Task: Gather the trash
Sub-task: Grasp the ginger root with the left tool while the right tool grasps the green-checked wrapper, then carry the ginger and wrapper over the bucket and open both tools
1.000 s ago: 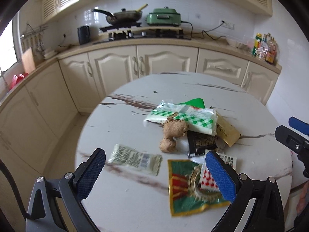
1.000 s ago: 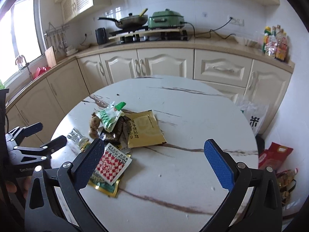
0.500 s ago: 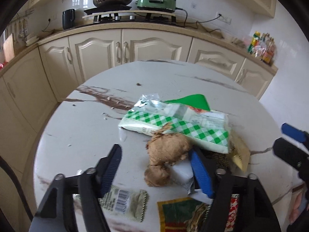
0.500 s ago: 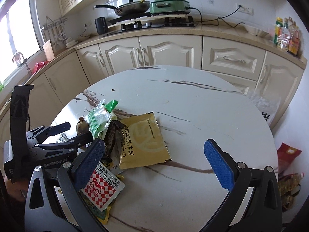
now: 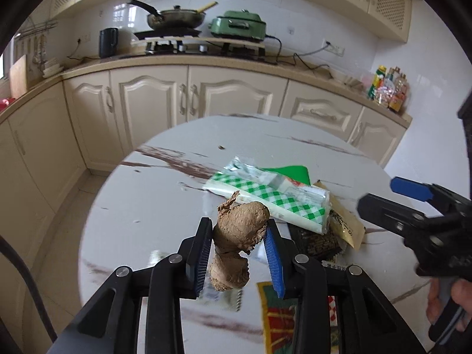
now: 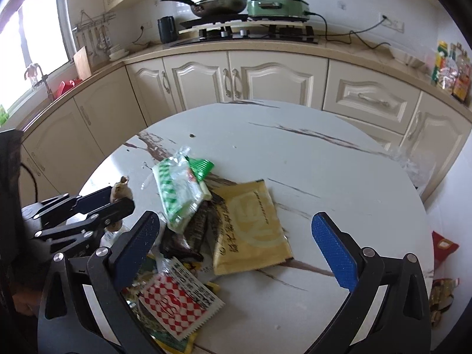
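Observation:
My left gripper (image 5: 239, 250) is shut on a brown lump of ginger (image 5: 239, 236) and holds it above the round marble table (image 5: 141, 206). It also shows in the right wrist view (image 6: 88, 203) with the ginger (image 6: 119, 191) between its fingers. A pile of wrappers lies on the table: a green-checked packet (image 5: 271, 197), a yellow sachet (image 6: 250, 227), a dark wrapper (image 6: 191, 233), a red-checked sachet (image 6: 177, 301) and a green and red packet (image 5: 277, 318). My right gripper (image 6: 236, 247) is open and empty, above the yellow sachet.
Cream kitchen cabinets (image 6: 265, 79) and a counter with a hob, a pan (image 6: 218, 3) and a green cooker (image 6: 277, 3) run behind the table. Bottles (image 6: 451, 67) stand at the counter's right end. Bags (image 6: 442, 247) lie on the floor right of the table.
My left gripper moved in over the pile, closed on the ginger and lifted it off the table. My right gripper moved forward over the table, still open.

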Motion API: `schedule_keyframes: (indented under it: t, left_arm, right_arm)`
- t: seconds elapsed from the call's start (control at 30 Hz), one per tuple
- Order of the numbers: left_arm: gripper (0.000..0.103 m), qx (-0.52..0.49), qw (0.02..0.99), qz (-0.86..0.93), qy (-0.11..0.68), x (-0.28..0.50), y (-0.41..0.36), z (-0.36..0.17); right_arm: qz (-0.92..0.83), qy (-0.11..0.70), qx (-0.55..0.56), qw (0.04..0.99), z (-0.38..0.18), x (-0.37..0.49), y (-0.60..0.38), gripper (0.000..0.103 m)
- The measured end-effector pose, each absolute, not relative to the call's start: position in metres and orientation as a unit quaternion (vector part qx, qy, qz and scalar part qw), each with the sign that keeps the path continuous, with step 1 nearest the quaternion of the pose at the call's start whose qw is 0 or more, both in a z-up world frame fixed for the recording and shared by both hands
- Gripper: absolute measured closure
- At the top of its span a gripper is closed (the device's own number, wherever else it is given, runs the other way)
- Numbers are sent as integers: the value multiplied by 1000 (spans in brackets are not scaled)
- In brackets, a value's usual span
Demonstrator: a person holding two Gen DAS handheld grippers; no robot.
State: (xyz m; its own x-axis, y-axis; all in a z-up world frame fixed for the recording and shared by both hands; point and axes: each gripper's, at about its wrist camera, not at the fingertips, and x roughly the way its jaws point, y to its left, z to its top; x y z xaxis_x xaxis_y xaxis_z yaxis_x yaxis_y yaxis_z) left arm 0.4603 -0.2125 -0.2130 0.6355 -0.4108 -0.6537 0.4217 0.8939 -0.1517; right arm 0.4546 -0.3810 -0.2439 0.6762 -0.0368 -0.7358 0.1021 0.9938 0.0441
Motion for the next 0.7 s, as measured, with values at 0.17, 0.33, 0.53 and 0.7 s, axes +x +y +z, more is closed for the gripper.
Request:
schedule_keyframes:
  t: [0.17, 0.33, 0.53, 0.7]
  left_arm:
    - [71, 9, 924, -191, 331, 425, -173, -194]
    - [71, 5, 933, -163, 322, 399, -139, -188]
    - [71, -5, 934, -125, 333, 389, -112, -189]
    - [71, -20, 934, -107, 340, 384, -97, -185]
  right_arm:
    - [-7, 431, -8, 902, -249, 494, -353, 0]
    - [23, 475, -69, 877, -278, 535, -318, 0]
    - [19, 509, -107, 854, -305, 564, -301, 36]
    - [29, 512, -109, 851, -310, 561, -304, 41]
